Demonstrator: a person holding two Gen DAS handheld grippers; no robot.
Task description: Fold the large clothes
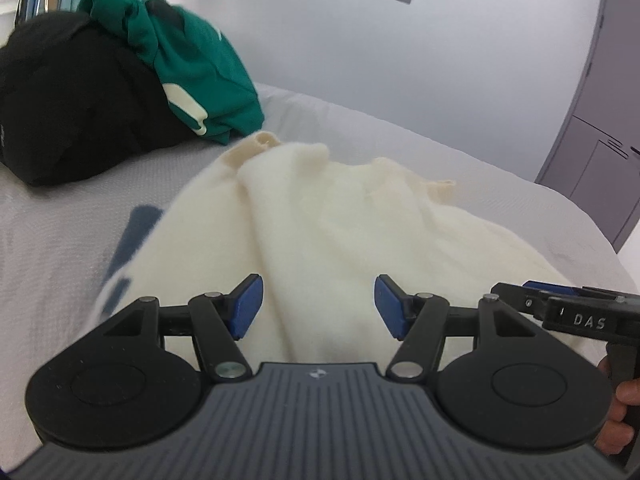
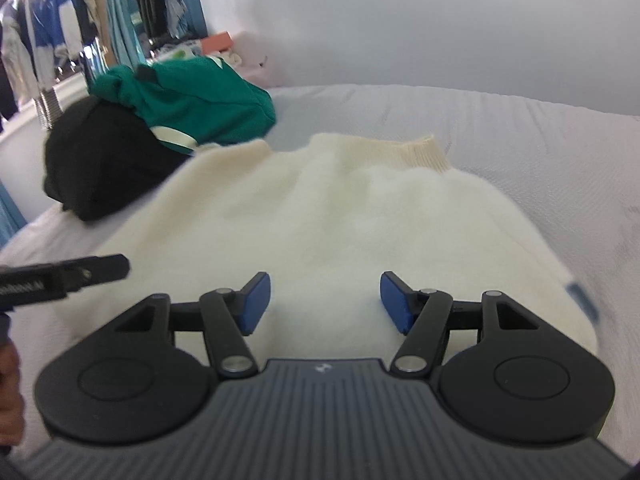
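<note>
A cream knitted sweater (image 1: 332,216) lies bunched on the white bed (image 1: 60,248), its ribbed hem (image 2: 420,152) toward the far side in the right wrist view. My left gripper (image 1: 319,307) hovers over its near part, open, with nothing between the blue pads (image 1: 248,304). My right gripper (image 2: 325,302) is also open above the sweater (image 2: 320,220), pads clear of the cloth. The right gripper's body (image 1: 576,312) shows at the right edge of the left wrist view. At the left of the right wrist view the left gripper's finger (image 2: 80,270) reaches in.
A black garment (image 1: 76,100) and a green one with cream stripes (image 1: 192,64) are piled at the bed's far left. Hanging clothes (image 2: 60,32) line the back left. A grey cabinet (image 1: 600,120) stands at the right, by the white wall (image 1: 360,48).
</note>
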